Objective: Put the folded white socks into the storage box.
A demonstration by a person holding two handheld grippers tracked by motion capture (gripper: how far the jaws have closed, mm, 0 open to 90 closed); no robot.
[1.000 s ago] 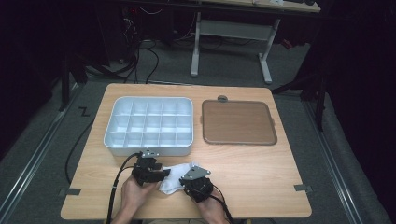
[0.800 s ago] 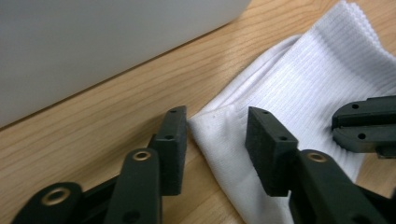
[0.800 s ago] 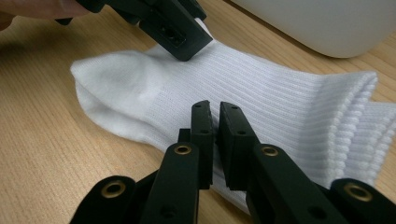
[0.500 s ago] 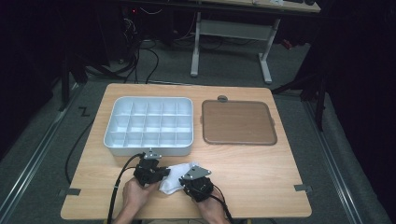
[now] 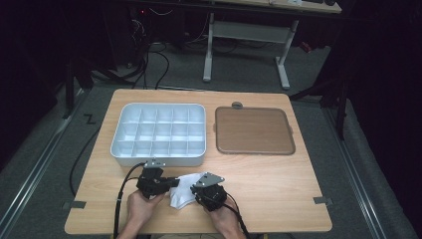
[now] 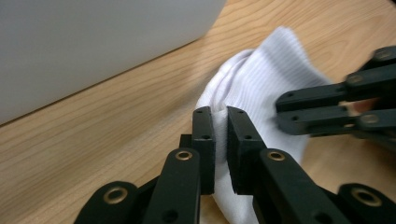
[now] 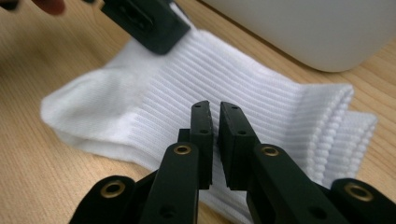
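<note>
overhead, the white sock (image 5: 183, 193) is lying bunched on the table (image 5: 278, 199) just in front of the compartment tray (image 5: 159, 134), between both grippers. close up, the left gripper (image 6: 220, 114) is pinching a raised fold of ribbed fabric; the right gripper (image 7: 215, 109) is clamping the ribbed cuff.

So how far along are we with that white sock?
Both grips look made: the left gripper pinches a fold of the white sock, and the right gripper is shut on its ribbed part. The sock lies on the table; the divided tray holds nothing yet.
</note>
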